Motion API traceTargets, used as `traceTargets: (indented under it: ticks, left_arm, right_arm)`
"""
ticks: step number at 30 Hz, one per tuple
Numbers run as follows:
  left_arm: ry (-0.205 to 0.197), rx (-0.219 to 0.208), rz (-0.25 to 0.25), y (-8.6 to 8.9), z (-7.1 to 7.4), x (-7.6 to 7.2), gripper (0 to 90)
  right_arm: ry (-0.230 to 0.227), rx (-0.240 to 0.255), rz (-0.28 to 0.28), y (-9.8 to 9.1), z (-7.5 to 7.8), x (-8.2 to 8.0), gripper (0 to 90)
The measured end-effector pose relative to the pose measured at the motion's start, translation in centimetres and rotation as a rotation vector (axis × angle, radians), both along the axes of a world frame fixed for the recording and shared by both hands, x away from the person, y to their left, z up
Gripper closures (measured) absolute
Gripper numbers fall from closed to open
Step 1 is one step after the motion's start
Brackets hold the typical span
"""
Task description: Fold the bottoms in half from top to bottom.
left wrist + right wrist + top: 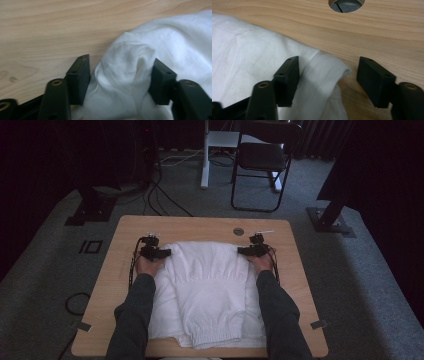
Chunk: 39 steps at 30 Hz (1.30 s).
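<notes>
1. Table [295, 270]: pale wood with visible grain and rounded corners. A round cable hole [238, 231] sits near the far edge, right of centre.
2. White garment [207, 285]: folded, lying flat on the middle of the table. It runs from near the far edge down to the near edge, with a ribbed hem at the near end.
3. Left gripper [162, 253]: at the garment's far left corner. Fingers [78, 75] apart, with a bunched fold of white cloth between them. The cloth touches both fingers; whether they squeeze it cannot be told.
4. Right gripper [245, 251]: at the garment's far right corner. Fingers [287, 77] apart. The cloth corner lies against one finger; the other stands clear over bare wood.
5. Both forearms in dark grey sleeves [132, 315] come in from the near edge, one along each side of the garment.
6. Floor: grey carpet [360, 285]. Black cables [160, 195] trail behind the table.
7. Far side: a black folding chair [262, 160] beside a white post [205, 155]. Dark curtains at the back; the room is dim.
</notes>
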<state>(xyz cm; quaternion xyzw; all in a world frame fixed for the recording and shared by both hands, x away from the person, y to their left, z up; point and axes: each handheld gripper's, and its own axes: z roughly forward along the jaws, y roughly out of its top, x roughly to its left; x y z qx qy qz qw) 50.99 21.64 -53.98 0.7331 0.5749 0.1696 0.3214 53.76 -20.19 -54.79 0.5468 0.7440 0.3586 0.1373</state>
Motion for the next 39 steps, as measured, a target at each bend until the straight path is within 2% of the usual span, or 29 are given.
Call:
traceTargets:
  ticks: [1, 2, 3, 4, 5, 6, 7, 8, 9, 11, 15, 16, 17, 18, 21, 23, 25, 28, 30, 31, 32, 33, 34, 35, 36, 37, 38, 39]
  left_arm:
    - [0.0, 0.0, 0.0, 0.0, 0.0, 0.0, 49.0]
    - [0.014, -0.013, -0.016, -0.1, 0.1, 0.0, 55.6]
    - [0.014, -0.013, -0.016, -0.1, 0.1, 0.0, 61.4]
    - [0.02, -0.04, -0.018, 0.1, 0.3, -0.1, 68.8]
    - [0.02, -0.04, -0.018, 0.1, 0.3, -0.1, 74.8]
    - [0.01, -0.078, 0.001, 0.5, 0.7, -0.2, 78.7]
    - [-0.005, -0.1, 0.006, 0.8, 1.0, -0.4, 80.9]
    - [-0.022, -0.126, 0.011, 1.2, 1.4, -0.5, 82.2]
    - [-0.032, -0.141, 0.009, 1.5, 1.7, -0.6, 82.6]
    - [-0.043, -0.175, 0.01, 1.7, 2.2, -0.8, 82.9]
    - [-0.054, -0.175, 0.0, 1.5, 2.6, -1.1, 82.7]
    - [-0.077, -0.195, -0.011, 1.5, 3.0, -1.4, 82.6]
    - [-0.077, -0.195, -0.011, 1.5, 3.0, -1.4, 82.5]
    - [-0.109, -0.219, -0.026, 1.7, 3.6, -1.9, 82.4]
    - [-0.15, -0.257, -0.046, 2.0, 4.3, -2.9, 82.5]
    - [-0.16, -0.262, -0.058, 2.1, 4.5, -3.3, 82.5]
    - [-0.195, -0.281, -0.081, 2.4, 5.2, -4.6, 82.5]
    - [-0.23, -0.287, -0.111, 2.5, 5.9, -6.2, 82.6]
    - [-0.243, -0.291, -0.131, 2.6, 6.2, -7.4, 82.5]
    - [-0.243, -0.291, -0.131, 2.6, 6.2, -7.4, 82.5]
    - [-0.262, -0.305, -0.153, 2.8, 6.5, -8.8, 82.5]
    - [-0.262, -0.305, -0.153, 2.8, 6.5, -8.8, 82.5]
    - [-0.278, -0.312, -0.176, 3.0, 6.7, -10.4, 82.5]
    - [-0.282, -0.315, -0.186, 3.0, 6.7, -11.1, 82.5]
    - [-0.285, -0.309, -0.199, 3.1, 6.7, -11.8, 82.5]
    - [-0.285, -0.309, -0.199, 3.1, 6.7, -11.8, 82.4]
    - [-0.285, -0.298, -0.224, 3.0, 6.4, -13.3, 82.4]
    - [-0.285, -0.298, -0.224, 3.0, 6.4, -13.3, 82.4]
  right_arm:
    - [0.0, 0.0, 0.0, 0.0, 0.0, 0.0, 35.5]
    - [0.006, -0.002, 0.002, 0.1, 0.1, -0.1, 48.3]
    - [0.006, -0.002, 0.002, 0.1, 0.1, -0.1, 48.3]
    - [0.03, 0.028, 0.037, 0.1, 0.1, -0.1, 68.9]
    - [0.03, 0.028, 0.037, 0.1, 0.1, -0.1, 68.9]
    - [0.036, 0.033, 0.049, 0.1, 0.3, -0.2, 83.3]
    - [0.028, 0.022, 0.043, 0.1, 0.5, -0.3, 85.3]
    - [0.007, 0.017, 0.036, -0.1, 0.9, -0.5, 86.1]
    - [-0.013, 0.033, 0.028, -0.5, 1.2, -0.6, 86.4]
    - [-0.027, 0.085, 0.024, -1.2, 1.6, -0.8, 86.4]
    - [-0.046, 0.085, 0.036, -1.5, 2.0, -1.2, 86.3]
    - [-0.055, 0.09, 0.038, -1.7, 2.2, -1.4, 86.3]
    - [-0.055, 0.09, 0.038, -1.7, 2.2, -1.4, 86.3]
    - [-0.068, 0.116, 0.039, -2.2, 2.5, -1.7, 86.3]
    - [-0.113, 0.138, 0.064, -2.8, 3.4, -2.4, 86.3]
    - [-0.128, 0.143, 0.073, -2.9, 3.7, -2.8, 86.3]
    - [-0.184, 0.16, 0.103, -3.4, 4.9, -4.2, 86.3]
    - [-0.233, 0.144, 0.138, -3.6, 6.0, -5.9, 86.3]
    - [-0.261, 0.144, 0.156, -3.9, 6.5, -7.1, 86.3]
    - [-0.271, 0.144, 0.169, -4.0, 6.7, -7.8, 86.3]
    - [-0.281, 0.144, 0.178, -4.1, 6.9, -8.6, 86.3]
    - [-0.293, 0.141, 0.188, -4.2, 7.0, -9.3, 86.3]
    - [-0.302, 0.139, 0.2, -4.4, 7.0, -10.1, 86.3]
    - [-0.311, 0.138, 0.211, -4.5, 6.9, -10.9, 86.3]
    - [-0.315, 0.135, 0.222, -4.6, 6.8, -11.7, 86.3]
    - [-0.315, 0.135, 0.222, -4.6, 6.8, -11.7, 86.3]
    - [-0.322, 0.128, 0.241, -4.9, 6.5, -13.2, 86.3]
    - [-0.321, 0.121, 0.247, -5.0, 6.3, -13.9, 86.2]
